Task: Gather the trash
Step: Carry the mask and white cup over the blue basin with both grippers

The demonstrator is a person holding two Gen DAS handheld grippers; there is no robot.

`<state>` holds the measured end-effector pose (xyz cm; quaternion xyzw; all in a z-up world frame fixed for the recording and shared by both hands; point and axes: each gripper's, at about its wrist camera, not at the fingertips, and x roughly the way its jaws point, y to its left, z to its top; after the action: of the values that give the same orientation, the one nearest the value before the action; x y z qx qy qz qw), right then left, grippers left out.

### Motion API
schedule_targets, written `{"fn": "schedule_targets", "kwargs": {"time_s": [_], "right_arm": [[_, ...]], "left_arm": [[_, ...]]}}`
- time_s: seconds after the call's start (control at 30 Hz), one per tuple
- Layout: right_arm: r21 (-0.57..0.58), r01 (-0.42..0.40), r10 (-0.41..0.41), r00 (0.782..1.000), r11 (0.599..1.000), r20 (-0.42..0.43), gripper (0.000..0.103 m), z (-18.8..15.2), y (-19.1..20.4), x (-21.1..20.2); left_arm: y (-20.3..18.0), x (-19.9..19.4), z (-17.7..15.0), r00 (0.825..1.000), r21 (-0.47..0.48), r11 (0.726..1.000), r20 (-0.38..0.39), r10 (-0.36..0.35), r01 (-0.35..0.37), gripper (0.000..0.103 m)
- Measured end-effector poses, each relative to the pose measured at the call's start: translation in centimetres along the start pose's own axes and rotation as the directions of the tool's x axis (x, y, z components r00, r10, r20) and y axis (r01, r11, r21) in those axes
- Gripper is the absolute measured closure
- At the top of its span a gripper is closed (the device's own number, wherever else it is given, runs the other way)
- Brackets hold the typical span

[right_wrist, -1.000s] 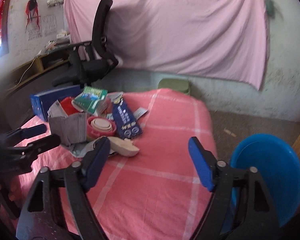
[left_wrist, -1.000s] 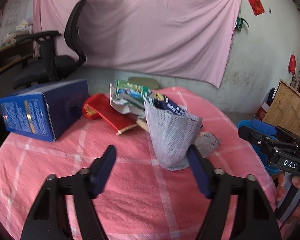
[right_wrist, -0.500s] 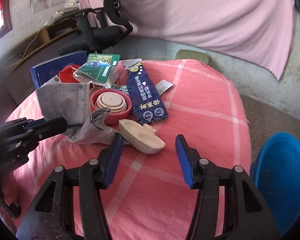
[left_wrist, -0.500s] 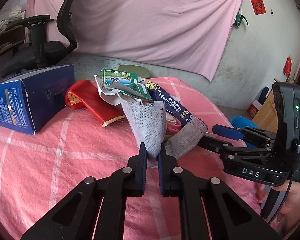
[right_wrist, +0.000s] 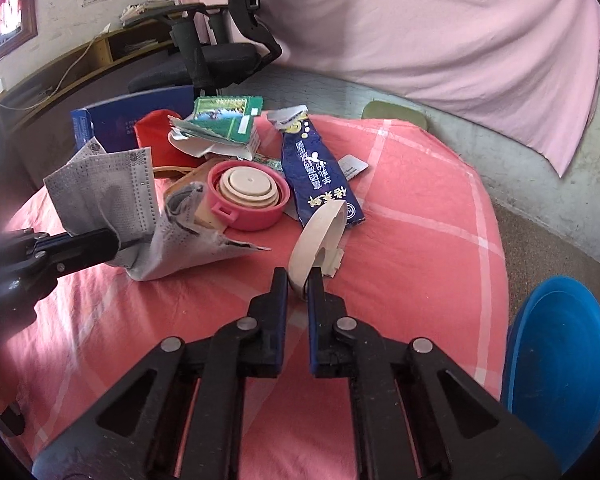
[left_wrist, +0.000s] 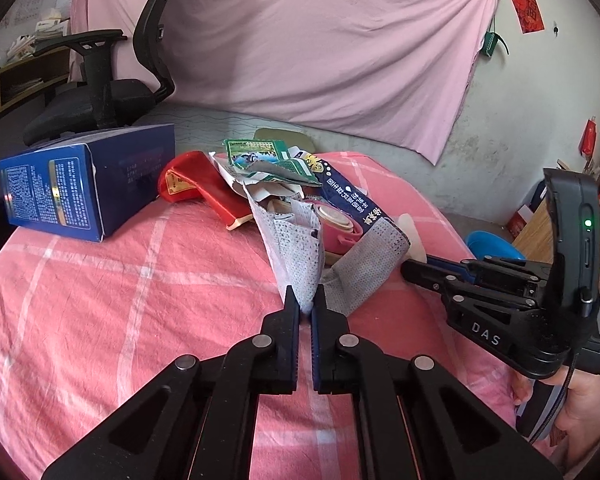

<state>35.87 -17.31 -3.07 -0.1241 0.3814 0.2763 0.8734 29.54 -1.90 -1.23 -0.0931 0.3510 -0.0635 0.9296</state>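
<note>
A pink cloth [right_wrist: 400, 208] crossed by pale checked lines is seen beneath everything. On it, a grey dotted mask [left_wrist: 300, 252], a pink lid [right_wrist: 248, 194] with cream rings, a dark blue wrapper [right_wrist: 320, 176] printed in white, a cream scoop [right_wrist: 320, 240] and a navy box [left_wrist: 72, 192] are shown. Beside the cloth, 1 bright blue bin [right_wrist: 560, 364] is seen.

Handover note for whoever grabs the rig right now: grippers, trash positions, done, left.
Left hand-held gripper: shut on the grey face mask, pinched at its lower corner.
Right hand-held gripper: its jaws have just been closing and now pinch the rim of the cream paper cup piece, which is tipped up on edge.
Still on the pink tablecloth: blue box, red packet, green packet, dark blue wrapper, pink lid.
Blue bin sits off the table edge, to the right in the right wrist view.
Done: two grips made. Left: drop both in the bin, then clear the pile.
</note>
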Motion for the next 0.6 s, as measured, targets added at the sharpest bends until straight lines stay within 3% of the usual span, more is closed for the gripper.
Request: {"fn": "schedule_targets", "kwargs": {"time_s": [0.17,0.27,0.37,0.5,0.6], "right_arm": [[0.004,0.029,-0.029,0.989,1.000,0.142,0.073,-0.8,0.1,-3.4],[-0.003,0.064,-0.060,0.964,0.998,0.259,0.073,-1.7,0.3,-6.3],[-0.007,0.121,-0.110,0.923,0.993,0.369,0.073,-2.6,0.4,-9.2],[0.036,0.208,-0.198,0.844,0.977,0.498,0.073,-3.5,-0.2,-12.8],[0.107,0.275,-0.286,0.768,0.955,0.574,0.073,-4.4,-1.6,-15.7]], "left_arm": [[-0.9,-1.5,0.0,0.996,0.036,0.999,0.082,0.025,-0.028,0.101],[-2.2,-2.9,0.0,0.988,0.063,0.997,0.153,0.023,-0.033,0.101],[-4.1,-4.4,0.7,0.974,0.102,0.995,0.228,-0.004,-0.020,0.101],[-7.5,-5.9,1.8,0.946,0.177,0.984,0.317,-0.063,0.006,0.101],[-10.3,-6.7,2.4,0.921,0.236,0.972,0.372,-0.112,0.023,0.101]]}}
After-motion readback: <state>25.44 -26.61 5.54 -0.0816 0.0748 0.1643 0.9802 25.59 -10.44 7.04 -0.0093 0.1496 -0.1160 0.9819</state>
